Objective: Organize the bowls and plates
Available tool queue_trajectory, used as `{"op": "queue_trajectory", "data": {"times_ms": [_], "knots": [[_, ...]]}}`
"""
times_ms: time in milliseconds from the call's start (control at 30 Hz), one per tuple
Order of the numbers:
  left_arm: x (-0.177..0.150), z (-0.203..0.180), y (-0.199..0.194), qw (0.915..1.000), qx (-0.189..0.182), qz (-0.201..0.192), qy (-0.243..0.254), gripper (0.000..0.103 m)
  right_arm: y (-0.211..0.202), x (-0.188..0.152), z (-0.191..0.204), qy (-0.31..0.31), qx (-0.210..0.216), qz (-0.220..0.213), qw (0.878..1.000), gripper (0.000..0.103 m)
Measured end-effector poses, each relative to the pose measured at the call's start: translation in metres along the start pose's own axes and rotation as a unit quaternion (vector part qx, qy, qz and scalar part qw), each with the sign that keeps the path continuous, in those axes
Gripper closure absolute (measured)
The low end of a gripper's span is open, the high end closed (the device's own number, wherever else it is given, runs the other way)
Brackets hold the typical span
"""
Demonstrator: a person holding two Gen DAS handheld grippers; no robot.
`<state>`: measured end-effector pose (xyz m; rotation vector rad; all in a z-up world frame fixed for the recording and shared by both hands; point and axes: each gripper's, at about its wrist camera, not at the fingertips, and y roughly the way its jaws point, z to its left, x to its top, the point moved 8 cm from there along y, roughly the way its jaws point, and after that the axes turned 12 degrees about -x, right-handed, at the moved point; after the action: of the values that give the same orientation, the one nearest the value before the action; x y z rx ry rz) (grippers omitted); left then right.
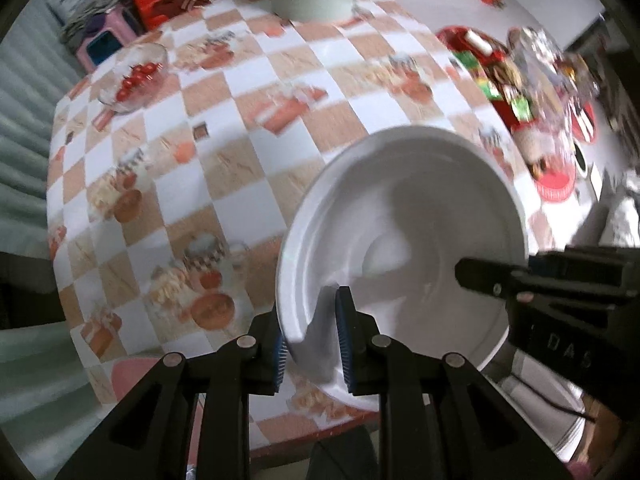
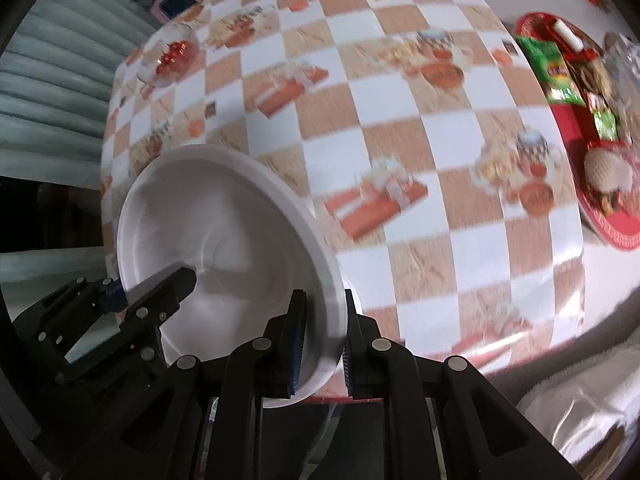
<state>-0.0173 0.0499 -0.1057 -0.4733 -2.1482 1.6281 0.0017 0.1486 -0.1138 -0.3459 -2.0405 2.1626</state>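
- The white bowl (image 1: 404,248) hangs over the near edge of the checkered table (image 1: 248,128).
- The left gripper (image 1: 312,344) pinches the bowl's rim at its 8 o'clock side.
- The right gripper (image 2: 322,340) pinches the rim across from it, at 4 o'clock.
- Both hands are equally near, and the free table lies toward 12 o'clock.
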Motion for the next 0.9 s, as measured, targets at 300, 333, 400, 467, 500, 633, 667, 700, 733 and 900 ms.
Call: {"op": "queue_trajectory", "data": {"times_ms": [300,333,400,467,500,633,667,700,733,900], "knots": [[-0.031,-0.008,0.029,0.9987,-0.009,0.048,0.013,0.08,0.03,-0.029,-0.008,0.017,-0.013,0.036,0.999,0.086],[-0.032,-0.006,0.031,0.9987,-0.01,0.049,0.01,0.08,0.033,-0.03,-0.007,0.016,-0.014,0.038,0.999,0.086],[-0.032,-0.003,0.035,0.9985,-0.012,0.054,0.002,0.079,0.037,-0.031,-0.006,0.014,-0.016,0.041,0.999,0.086],[-0.033,0.001,0.04,0.9983,-0.013,0.058,-0.003,0.079,0.041,-0.031,-0.003,0.009,-0.019,0.042,0.999,0.086],[-0.033,0.002,0.041,0.9982,-0.012,0.059,-0.004,0.079,0.043,-0.031,-0.002,0.008,-0.019,0.043,0.999,0.086],[-0.035,0.004,0.045,0.998,-0.015,0.062,-0.007,0.066,0.05,-0.033,0.002,0.004,-0.016,0.048,0.999,0.086],[-0.036,0.003,0.047,0.9977,-0.019,0.064,-0.007,0.06,0.051,-0.033,0.002,0.003,-0.015,0.051,0.999,0.086],[-0.036,0.003,0.047,0.9977,-0.018,0.065,-0.005,0.051,0.053,-0.034,0.003,0.003,-0.014,0.054,0.998,0.085],[-0.037,0.002,0.047,0.9979,-0.013,0.064,0.0,0.046,0.055,-0.035,0.003,0.002,-0.017,0.058,0.998,0.085],[-0.037,0.006,0.043,0.9981,0.0,0.061,0.007,0.023,0.059,-0.036,-0.003,0.004,-0.026,0.07,0.997,0.085]]}}
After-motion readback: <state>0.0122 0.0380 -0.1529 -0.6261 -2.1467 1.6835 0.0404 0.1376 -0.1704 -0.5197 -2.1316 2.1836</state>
